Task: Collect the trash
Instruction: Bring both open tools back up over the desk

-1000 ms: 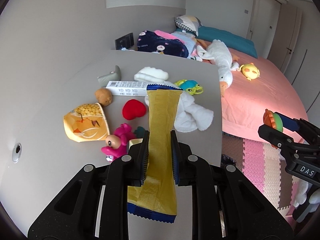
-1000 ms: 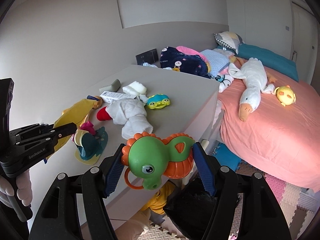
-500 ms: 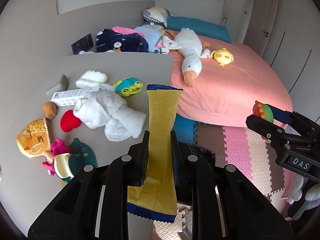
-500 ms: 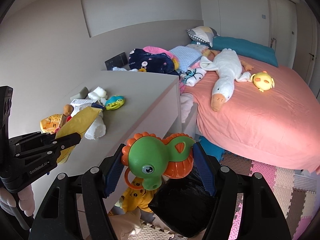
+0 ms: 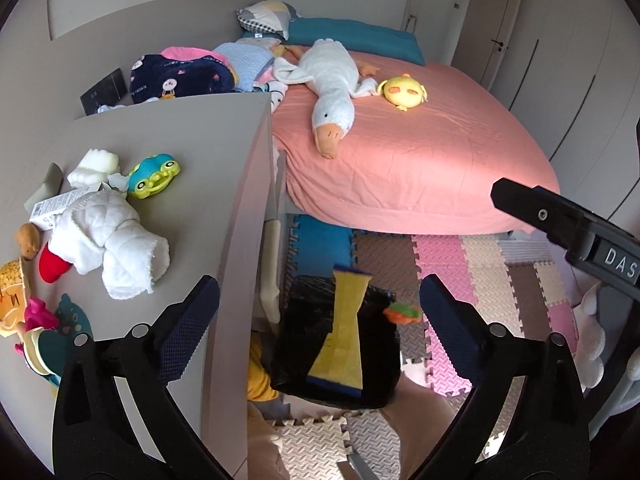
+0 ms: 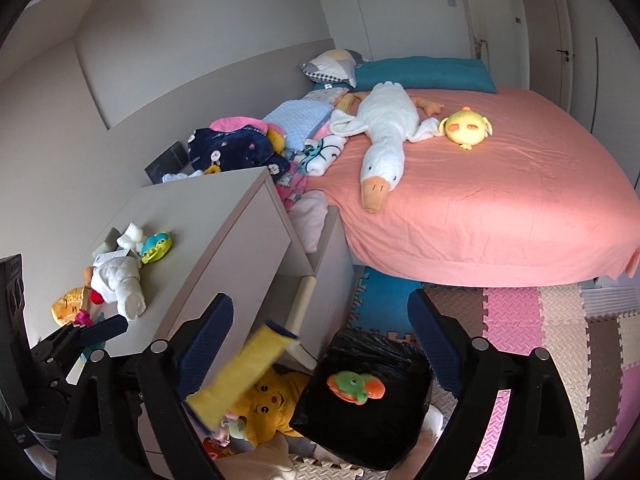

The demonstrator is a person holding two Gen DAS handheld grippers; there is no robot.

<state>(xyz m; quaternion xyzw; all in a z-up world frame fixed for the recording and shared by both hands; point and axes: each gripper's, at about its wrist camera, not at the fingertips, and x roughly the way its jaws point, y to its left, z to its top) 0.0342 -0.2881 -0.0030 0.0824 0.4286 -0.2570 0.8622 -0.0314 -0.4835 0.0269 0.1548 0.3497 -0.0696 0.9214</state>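
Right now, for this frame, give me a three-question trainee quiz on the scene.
1. True or false: the left hand-held gripper grips the yellow wrapper.
2. Which is over the black bag? A) green and orange toy B) goose plush C) white cloth
3. Fill in: the goose plush lies on the ___ bed.

Key: 1 false; 2 A; 3 pink

The yellow wrapper [image 6: 240,372] shows as a motion-blurred streak, its lower end hidden behind a finger of the right hand-held gripper [image 6: 320,340]. The black bag's [image 6: 372,412] inside is too dark to make out. On the surface [image 5: 208,152], toys at the left edge [image 5: 16,320] are cut off by the frame.
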